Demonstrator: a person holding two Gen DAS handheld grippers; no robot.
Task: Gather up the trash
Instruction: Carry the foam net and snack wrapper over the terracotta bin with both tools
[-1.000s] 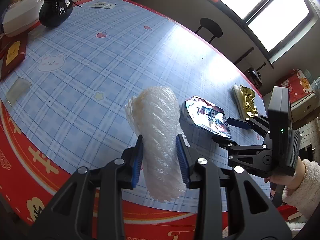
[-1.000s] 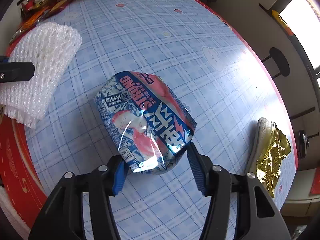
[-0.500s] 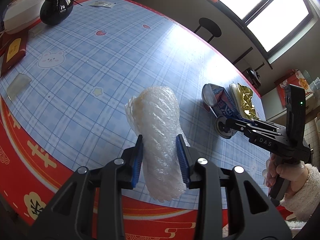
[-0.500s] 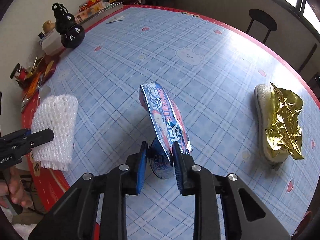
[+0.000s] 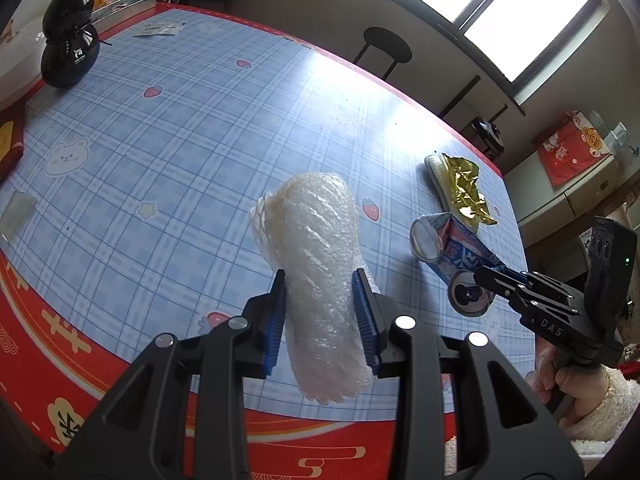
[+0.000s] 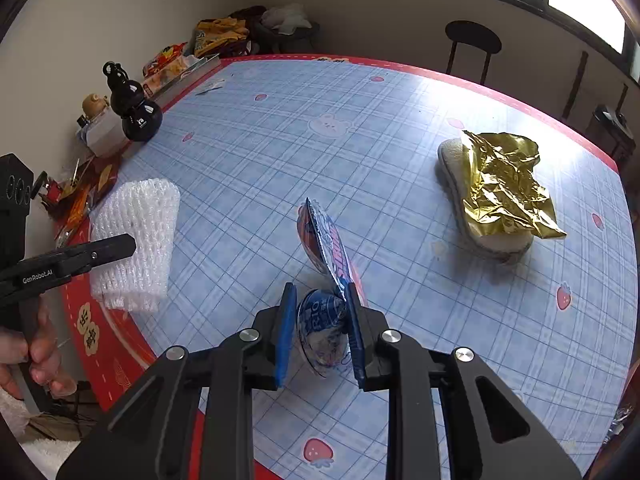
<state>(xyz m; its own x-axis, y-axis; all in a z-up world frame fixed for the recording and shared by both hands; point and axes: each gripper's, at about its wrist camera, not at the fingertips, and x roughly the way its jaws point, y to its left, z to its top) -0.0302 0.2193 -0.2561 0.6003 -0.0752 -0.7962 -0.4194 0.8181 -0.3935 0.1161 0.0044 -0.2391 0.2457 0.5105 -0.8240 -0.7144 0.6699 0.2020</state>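
My left gripper (image 5: 320, 276) is shut on a white foam net sleeve (image 5: 316, 232), held above the near edge of the blue checked table (image 5: 180, 152). My right gripper (image 6: 318, 292) is shut on a crushed blue drink can (image 6: 324, 240), turned on edge and lifted off the cloth. In the left wrist view the same can (image 5: 452, 248) sticks out of the right gripper (image 5: 492, 274) at the right. The right wrist view shows the foam sleeve (image 6: 136, 224) in the left gripper (image 6: 124, 244) at the left. A crumpled gold foil (image 6: 504, 180) lies on a white foam piece further right.
A black gourd-shaped bottle (image 6: 136, 112) stands at the table's far left corner beside boxes and snack packets (image 6: 176, 64). A small paper scrap (image 5: 156, 30) lies near the far edge. A black stool (image 6: 472, 40) stands beyond the table. The cloth has a red border (image 5: 60, 344).
The right gripper closed on the flat can, rolled it onto its edge and raised it off the table. The left gripper rose slightly with the foam sleeve still in it.
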